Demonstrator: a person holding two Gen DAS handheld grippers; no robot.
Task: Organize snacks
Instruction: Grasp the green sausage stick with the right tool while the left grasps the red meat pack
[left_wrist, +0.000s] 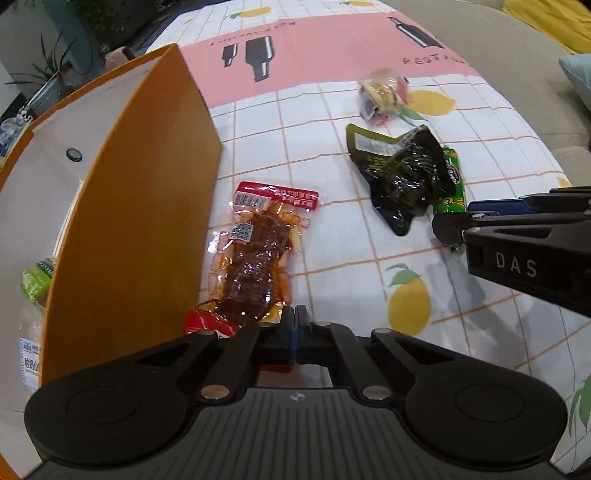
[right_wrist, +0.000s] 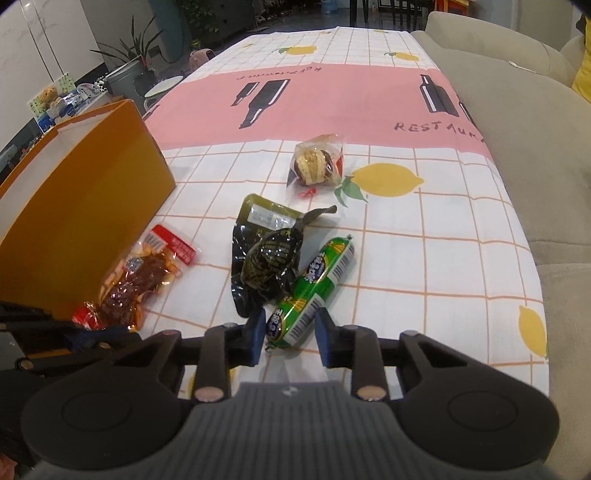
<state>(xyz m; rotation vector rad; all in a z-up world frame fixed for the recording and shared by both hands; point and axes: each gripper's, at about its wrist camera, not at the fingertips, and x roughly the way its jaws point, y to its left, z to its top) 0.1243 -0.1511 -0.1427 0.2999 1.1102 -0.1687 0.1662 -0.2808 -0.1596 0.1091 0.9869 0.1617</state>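
Observation:
My left gripper is shut on the near edge of a clear pack of red-brown meat, which lies beside the orange box; the pack also shows in the right wrist view. My right gripper is open, its blue pads either side of the near end of a green sausage stick, not closed on it. A black-green pouch lies touching the sausage. A clear bag of biscuits lies farther back. The right gripper also shows in the left wrist view.
The orange box stands open at the left and holds a green packet and a labelled bag. The chequered lemon tablecloth covers the table. A beige sofa runs along the right edge.

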